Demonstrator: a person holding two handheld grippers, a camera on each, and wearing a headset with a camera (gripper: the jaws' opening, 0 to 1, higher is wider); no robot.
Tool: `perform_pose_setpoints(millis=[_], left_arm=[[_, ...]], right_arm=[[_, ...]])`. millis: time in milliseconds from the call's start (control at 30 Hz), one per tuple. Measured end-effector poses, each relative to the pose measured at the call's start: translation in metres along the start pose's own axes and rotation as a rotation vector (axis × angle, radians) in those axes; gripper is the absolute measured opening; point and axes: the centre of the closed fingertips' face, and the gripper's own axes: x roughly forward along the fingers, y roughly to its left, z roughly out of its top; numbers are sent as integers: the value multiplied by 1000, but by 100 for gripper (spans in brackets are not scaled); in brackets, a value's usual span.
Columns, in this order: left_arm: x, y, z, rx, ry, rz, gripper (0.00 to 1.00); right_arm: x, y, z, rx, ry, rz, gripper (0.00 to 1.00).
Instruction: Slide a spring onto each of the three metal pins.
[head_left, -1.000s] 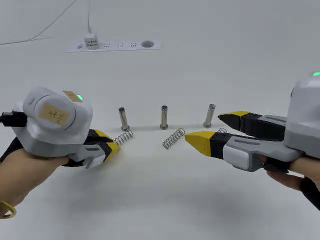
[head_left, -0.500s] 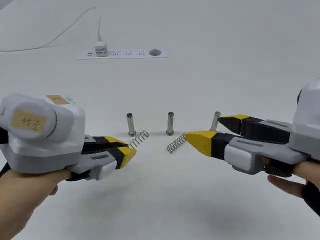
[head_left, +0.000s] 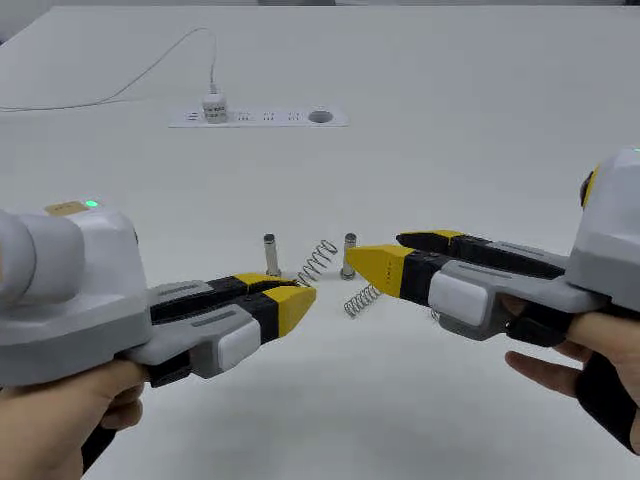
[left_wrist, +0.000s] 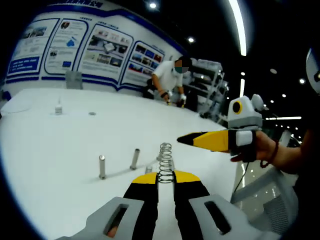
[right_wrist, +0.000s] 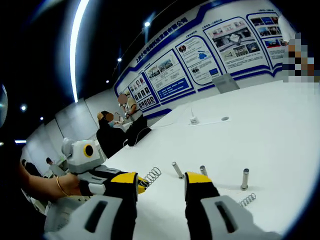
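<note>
Near the pins (head_left: 271, 254), my left claw (left_wrist: 165, 178) pinches a spring (left_wrist: 165, 160), right claw (right_wrist: 162, 181) spread; next I'd line it over one.

Head view looks down; gripper views face each other, sharing pins (left_wrist: 135, 158).
</note>
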Motion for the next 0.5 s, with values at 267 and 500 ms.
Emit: perform_pose_setpoints(millis=[267, 500], left_arm=[[1, -12, 5, 21, -72, -47, 10], [1, -19, 6, 32, -92, -80, 10]], right_arm=[[9, 10, -5, 112, -14, 48, 28], [13, 12, -7, 213, -33, 72, 19]])
